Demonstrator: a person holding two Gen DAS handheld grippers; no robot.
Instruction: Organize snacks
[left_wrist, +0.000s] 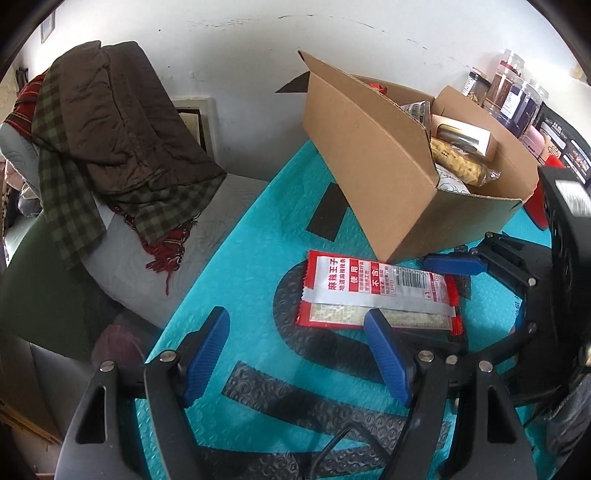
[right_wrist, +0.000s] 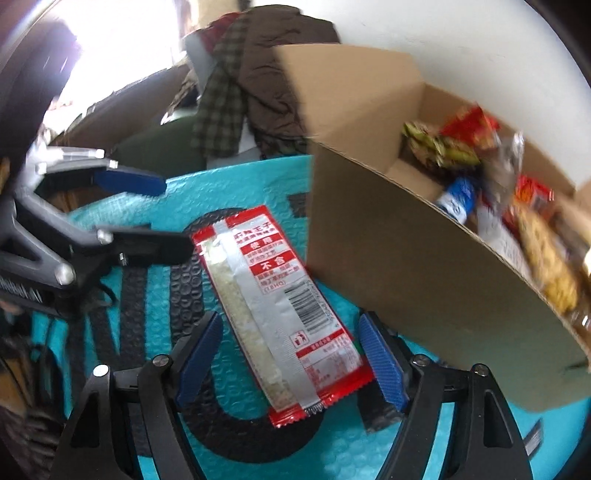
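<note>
A red and silver snack packet (left_wrist: 376, 293) (right_wrist: 280, 306) lies flat on the teal bubble mat (left_wrist: 236, 266) (right_wrist: 236, 184), next to an open cardboard box (left_wrist: 373, 155) (right_wrist: 399, 258) holding several snacks. My right gripper (right_wrist: 291, 354) is open, its blue fingers straddling the packet's near end. It also shows at the right of the left wrist view (left_wrist: 480, 291). My left gripper (left_wrist: 295, 354) is open and empty, just short of the packet; it shows at the left of the right wrist view (right_wrist: 155, 218).
Brown and checked clothes (left_wrist: 110, 147) are piled on a grey seat left of the mat. Jars (left_wrist: 513, 92) and packets stand behind the box against the white wall.
</note>
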